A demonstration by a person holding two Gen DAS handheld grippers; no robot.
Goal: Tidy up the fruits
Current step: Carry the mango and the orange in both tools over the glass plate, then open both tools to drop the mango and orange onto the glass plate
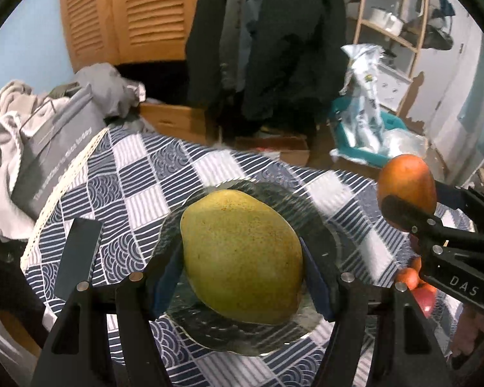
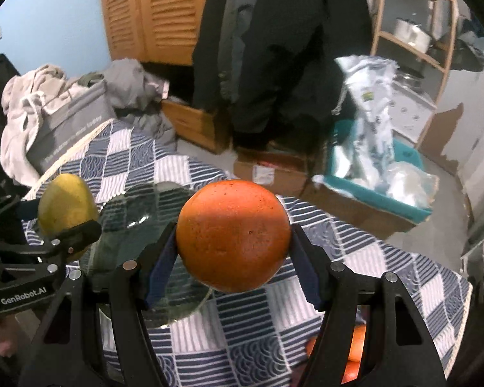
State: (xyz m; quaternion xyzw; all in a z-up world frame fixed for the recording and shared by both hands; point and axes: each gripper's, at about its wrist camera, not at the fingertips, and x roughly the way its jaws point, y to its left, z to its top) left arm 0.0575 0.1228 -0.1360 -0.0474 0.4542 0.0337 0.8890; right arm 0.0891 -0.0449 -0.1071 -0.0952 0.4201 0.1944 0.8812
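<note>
**A:** Straight to the fruit: the left gripper [image 1: 242, 258] has its blue pads pressed on both flanks of a big yellow-green mango [image 1: 242, 258], clamped firmly and held in the air above the glass plate [image 1: 319, 225].

**B:** And the right gripper [image 2: 233, 237] is doing the same with a reddish-orange mango [image 2: 233, 237], a pad tight on each side. From its own camera that fruit hangs over the checked cloth, just beside the plate's near-right edge.

**A:** The plate itself, as far as I can see around the mango, has nothing lying on it. It's clear, wavy-rimmed glass sitting flat on the blue-and-white tablecloth [image 1: 138, 174].

**B:** Both fruits appear in both views, the orange one off to the right in the left camera, the yellow one on the left in mine. They're near each other but apart.

**A:** Low at the right edge, behind the other gripper, I catch small orange and red fruits [image 1: 416, 283]. What they sit in, I cannot tell.

**B:** Moving outward: a grey bag [image 2: 74, 129] with printed lettering stands beyond the table's far-left corner, pale clothes piled around it.

**A:** On the floor beyond, a teal bin [image 2: 380, 193] holds crumpled plastic bags, with a cardboard box [image 2: 271, 171] just beside it.

**B:** Dark coats hang behind, a wooden shelf to the right.
</note>
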